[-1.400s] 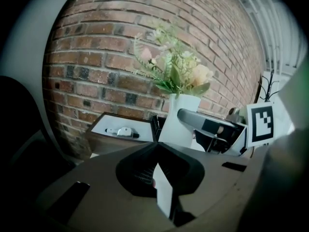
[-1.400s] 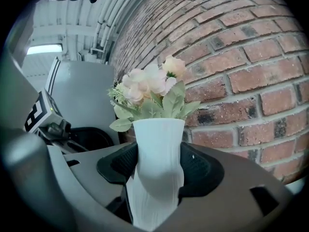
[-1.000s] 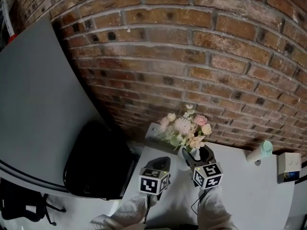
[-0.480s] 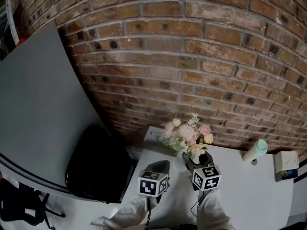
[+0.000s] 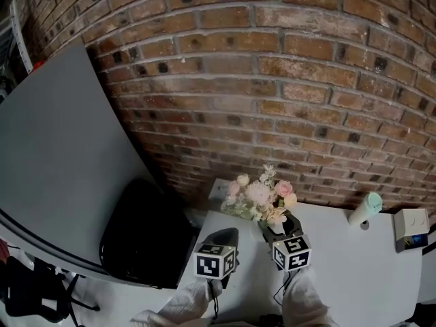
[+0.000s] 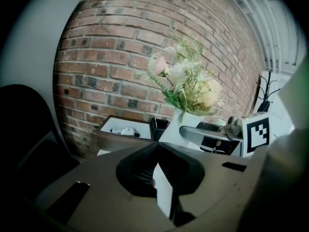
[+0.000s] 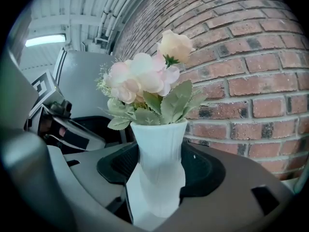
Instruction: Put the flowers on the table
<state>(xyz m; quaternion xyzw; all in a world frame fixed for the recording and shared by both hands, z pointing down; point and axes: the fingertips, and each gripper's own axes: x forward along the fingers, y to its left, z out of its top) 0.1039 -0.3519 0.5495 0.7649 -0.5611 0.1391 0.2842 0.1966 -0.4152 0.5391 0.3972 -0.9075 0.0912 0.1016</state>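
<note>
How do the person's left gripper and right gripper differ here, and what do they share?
The left gripper has its jaws shut on nothing; the right gripper clamps the white ribbed vase of pink and cream flowers. The left gripper sits apart from the vase; the right gripper touches it. Both carry black-and-white marker cubes.
</note>
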